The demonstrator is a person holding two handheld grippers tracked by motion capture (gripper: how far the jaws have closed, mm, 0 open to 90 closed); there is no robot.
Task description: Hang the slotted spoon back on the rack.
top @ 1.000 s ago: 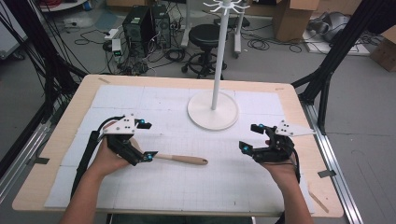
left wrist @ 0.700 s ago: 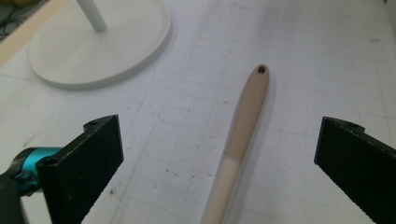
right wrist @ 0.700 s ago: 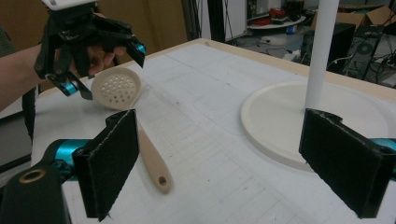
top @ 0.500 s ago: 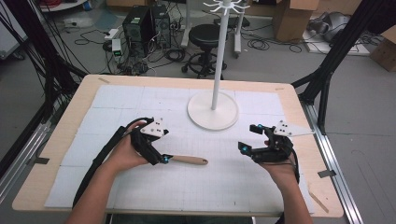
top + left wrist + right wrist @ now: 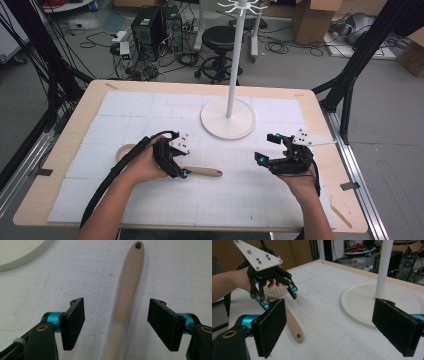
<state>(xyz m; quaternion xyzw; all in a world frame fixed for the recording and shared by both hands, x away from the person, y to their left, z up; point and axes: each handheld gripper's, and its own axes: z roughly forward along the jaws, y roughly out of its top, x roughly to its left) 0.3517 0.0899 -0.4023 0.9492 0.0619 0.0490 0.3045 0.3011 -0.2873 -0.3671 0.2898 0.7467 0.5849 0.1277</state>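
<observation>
A beige slotted spoon lies on the white mat, its handle (image 5: 205, 172) pointing right and its perforated head (image 5: 124, 151) partly hidden behind my left hand. My left gripper (image 5: 181, 172) is lowered over the handle. In the left gripper view the handle (image 5: 130, 285) runs between the two pads (image 5: 73, 322) with a gap on each side. The jaws have just been closing and do not touch it. My right gripper (image 5: 265, 148) rests at the right of the mat, open with nothing between its pads (image 5: 272, 327).
A white stand with a round base (image 5: 227, 118) and a tall pole rises at the back middle of the table. The right gripper view shows that base (image 5: 362, 305) close ahead, and the left gripper (image 5: 279, 297) farther off.
My left hand has moved right and down onto the spoon's handle, and its jaws have narrowed around it. The right hand has stayed put.
</observation>
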